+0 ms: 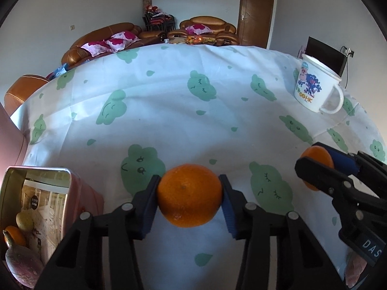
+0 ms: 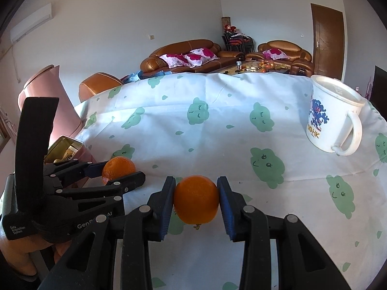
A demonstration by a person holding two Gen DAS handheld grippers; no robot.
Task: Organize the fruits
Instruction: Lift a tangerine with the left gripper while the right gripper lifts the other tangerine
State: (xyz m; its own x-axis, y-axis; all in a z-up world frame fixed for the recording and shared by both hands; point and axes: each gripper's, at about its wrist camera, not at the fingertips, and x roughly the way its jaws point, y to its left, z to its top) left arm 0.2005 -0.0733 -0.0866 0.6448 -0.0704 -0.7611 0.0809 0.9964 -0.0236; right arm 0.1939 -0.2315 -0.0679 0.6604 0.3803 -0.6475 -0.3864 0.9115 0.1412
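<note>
Tablecloth (image 1: pixel 169 111) printed with green cloud faces is spread over the whole table, creased in places; a pink metal tin (image 1: pixel 79 193) is seen standing open at the left edge, with its pink lid (image 2: pixel 48 91) propped upright behind it; inside the tin a purple sweet potato (image 1: pixel 21 263), a small orange fruit (image 1: pixel 15 235) and a yellowish fruit (image 1: pixel 24 220) are seen, touching one another. A white lidded mug (image 2: pixel 333 113) with a blue cartoon print is set at the far right, its handle turned to the right. The left gripper (image 1: pixel 189 198) is closed on an orange (image 1: pixel 189 194), which is pinched between the blue pads at its sides, just beside the tin; the right gripper (image 2: pixel 196 199) is closed likewise on a second orange (image 2: pixel 196 199), near the left one and well apart from the mug; whether either orange is touching the cloth cannot be told.
</note>
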